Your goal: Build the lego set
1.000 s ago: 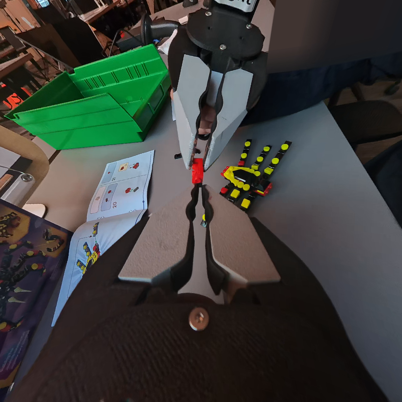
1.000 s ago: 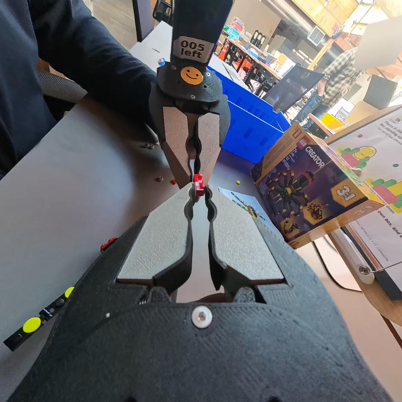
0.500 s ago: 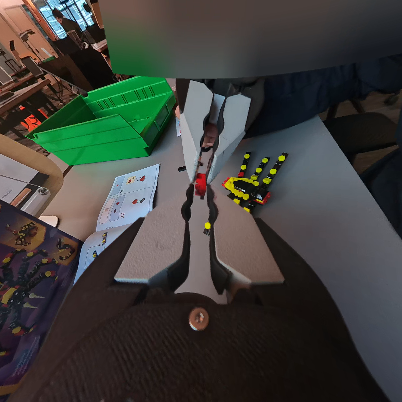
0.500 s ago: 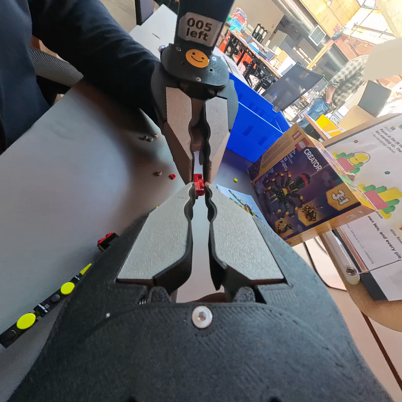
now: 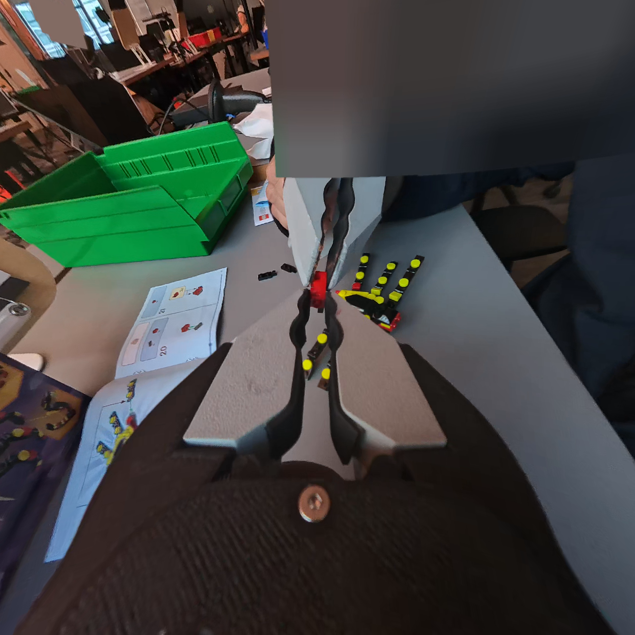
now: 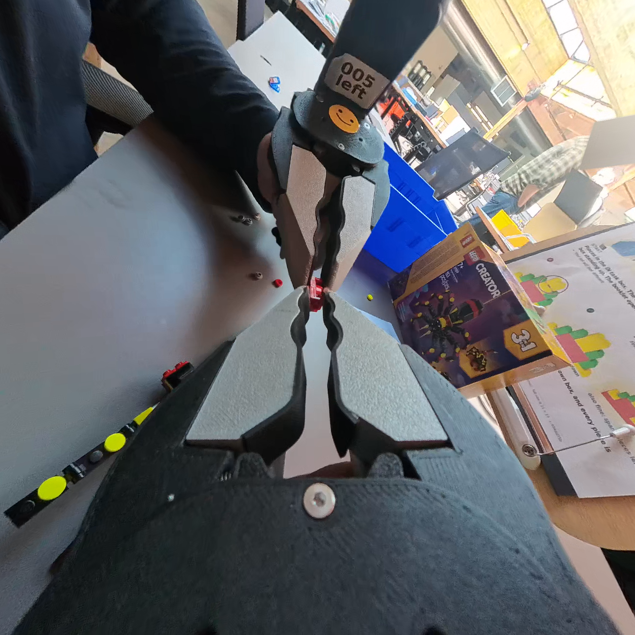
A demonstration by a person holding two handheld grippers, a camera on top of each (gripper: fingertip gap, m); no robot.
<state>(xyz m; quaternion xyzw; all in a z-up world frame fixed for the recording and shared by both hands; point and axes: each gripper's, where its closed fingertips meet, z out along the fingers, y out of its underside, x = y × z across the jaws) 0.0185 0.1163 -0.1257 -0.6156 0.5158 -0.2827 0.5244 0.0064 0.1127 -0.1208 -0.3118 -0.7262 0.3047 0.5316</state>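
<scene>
My left gripper and right gripper, tip to tip, both pinch one small red piece; uneven squeezing could flick it onto the counter.

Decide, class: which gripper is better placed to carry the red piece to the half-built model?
Probably the right gripper: the model lies just beside it, and it pinches the red piece too.
</scene>
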